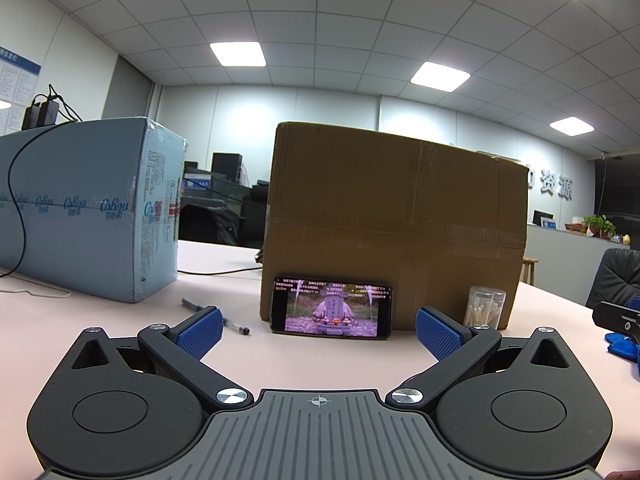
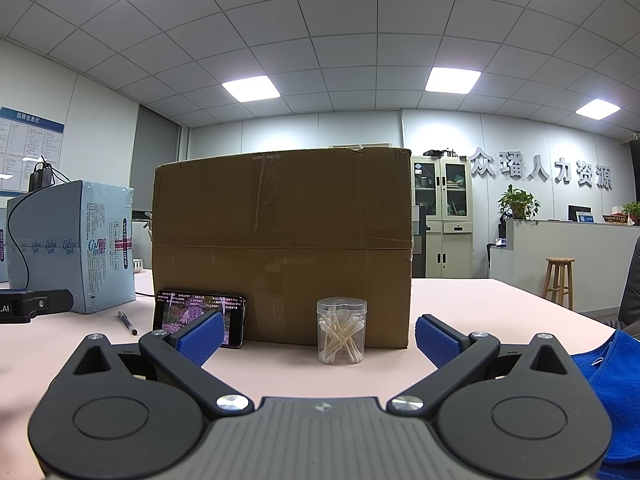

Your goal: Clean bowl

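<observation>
Low across both wrist views, the left gripper [image 1: 318, 330] and right gripper [image 2: 318, 338] hover over the pink table [image 2: 280, 372], blue pads spread wide and holding nothing. At centre of the frame stands a cardboard box [image 2: 282, 244], with a phone [image 2: 200, 318] and a jar of cotton swabs [image 2: 341, 331] in front of it. A metal bowl [image 2: 138, 265] (only its edge shows) peeks between the cardboard box and a light-blue box [image 2: 72, 244] at left. At lower right lies a blue cloth [image 2: 608, 392].

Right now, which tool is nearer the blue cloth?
Right. The blue cloth lies right beside the right tool, at its right finger. The left tool sits farther left, the cloth only at its view's right edge.
</observation>
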{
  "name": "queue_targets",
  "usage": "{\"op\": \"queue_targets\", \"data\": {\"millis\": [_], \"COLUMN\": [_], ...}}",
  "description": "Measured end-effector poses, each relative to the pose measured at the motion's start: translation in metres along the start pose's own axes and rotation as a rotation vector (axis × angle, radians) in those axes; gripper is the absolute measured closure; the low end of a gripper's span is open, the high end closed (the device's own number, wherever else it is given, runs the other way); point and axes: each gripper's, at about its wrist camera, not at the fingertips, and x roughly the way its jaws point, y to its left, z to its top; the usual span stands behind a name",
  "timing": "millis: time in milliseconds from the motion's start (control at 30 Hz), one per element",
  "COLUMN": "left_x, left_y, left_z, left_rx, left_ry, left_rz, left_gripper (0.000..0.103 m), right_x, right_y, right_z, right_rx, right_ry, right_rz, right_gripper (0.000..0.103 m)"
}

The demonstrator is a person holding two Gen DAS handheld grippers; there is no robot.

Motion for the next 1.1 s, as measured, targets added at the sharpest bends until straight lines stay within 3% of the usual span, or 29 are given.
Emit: {"op": "queue_targets", "data": {"millis": [1100], "left_x": [0.0005], "left_y": [0.0018], "left_z": [0.0003], "left_rx": [-0.003], "left_ry": [0.008], "left_rz": [-0.001], "left_gripper": [0.000], "right_x": [0.0005], "right_y": [-0.0001], "right_z": [0.0005], "right_rx": [-0.002], "right_ry": [-0.002], "right_rz": [0.001], "right_gripper": [0.000]}}
